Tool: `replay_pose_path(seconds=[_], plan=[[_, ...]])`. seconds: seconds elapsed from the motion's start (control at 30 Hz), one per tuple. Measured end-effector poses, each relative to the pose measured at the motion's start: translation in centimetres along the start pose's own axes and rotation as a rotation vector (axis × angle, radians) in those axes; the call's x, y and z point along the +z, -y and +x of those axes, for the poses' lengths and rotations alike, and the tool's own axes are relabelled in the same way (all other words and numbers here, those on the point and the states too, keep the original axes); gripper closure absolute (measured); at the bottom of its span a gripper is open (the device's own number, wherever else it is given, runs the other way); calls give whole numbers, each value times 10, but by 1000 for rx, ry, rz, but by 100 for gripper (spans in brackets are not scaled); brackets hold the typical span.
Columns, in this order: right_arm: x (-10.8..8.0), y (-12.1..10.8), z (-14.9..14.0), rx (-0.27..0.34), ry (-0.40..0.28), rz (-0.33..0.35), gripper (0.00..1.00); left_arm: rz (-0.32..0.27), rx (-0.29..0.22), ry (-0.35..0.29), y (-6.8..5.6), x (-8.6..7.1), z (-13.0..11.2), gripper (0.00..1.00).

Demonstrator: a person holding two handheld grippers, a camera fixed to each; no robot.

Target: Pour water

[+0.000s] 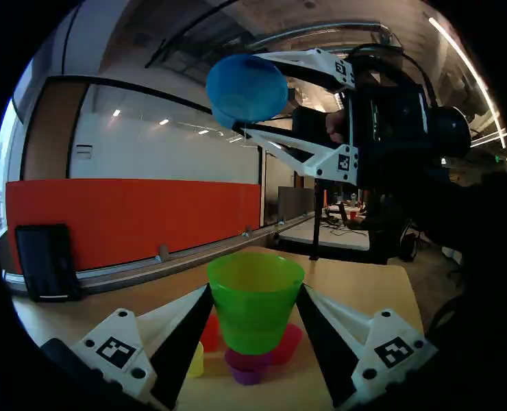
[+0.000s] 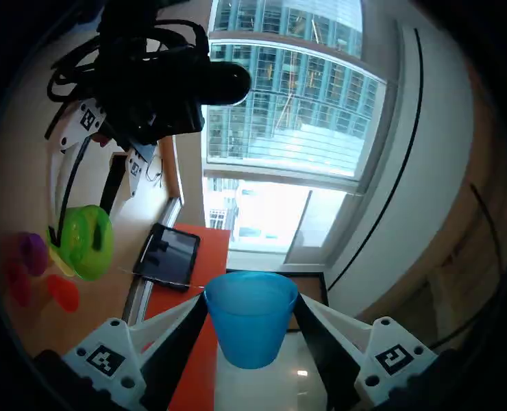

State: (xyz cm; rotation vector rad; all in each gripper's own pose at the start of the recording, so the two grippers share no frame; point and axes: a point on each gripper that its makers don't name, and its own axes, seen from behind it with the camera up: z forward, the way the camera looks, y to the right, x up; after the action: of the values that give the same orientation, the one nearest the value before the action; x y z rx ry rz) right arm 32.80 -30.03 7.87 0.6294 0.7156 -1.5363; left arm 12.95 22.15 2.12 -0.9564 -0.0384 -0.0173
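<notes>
Low in the centre of the left gripper view, the left gripper point(image 1: 255, 296) is closed around an upright translucent green plastic cup point(image 1: 255, 312) over the pale wooden surface point(image 1: 363, 281). At upper centre the right gripper point(image 1: 245, 92) clamps a blue plastic cup point(image 1: 248, 85), which is tipped sideways and seemingly higher than the green one.

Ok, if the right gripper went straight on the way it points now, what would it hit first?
Apart from the blue cup in the right gripper, the way looks free up to the far window; the green cup sits off to the side. Depth is unclear.
</notes>
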Motion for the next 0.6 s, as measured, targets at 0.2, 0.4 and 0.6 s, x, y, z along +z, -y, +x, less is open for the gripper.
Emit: replay_pose_path(seconds=[0.2,0.4,0.6], plan=[[0,0,1,5,-1,-3,9,2,1,-1,1,1,1,16],[-2,3,-2,42,1,-3,9,2,1,-2,1,1,2,16],[-7,1,-5,152,2,-15,9,5,7,0,0,1,3,16]])
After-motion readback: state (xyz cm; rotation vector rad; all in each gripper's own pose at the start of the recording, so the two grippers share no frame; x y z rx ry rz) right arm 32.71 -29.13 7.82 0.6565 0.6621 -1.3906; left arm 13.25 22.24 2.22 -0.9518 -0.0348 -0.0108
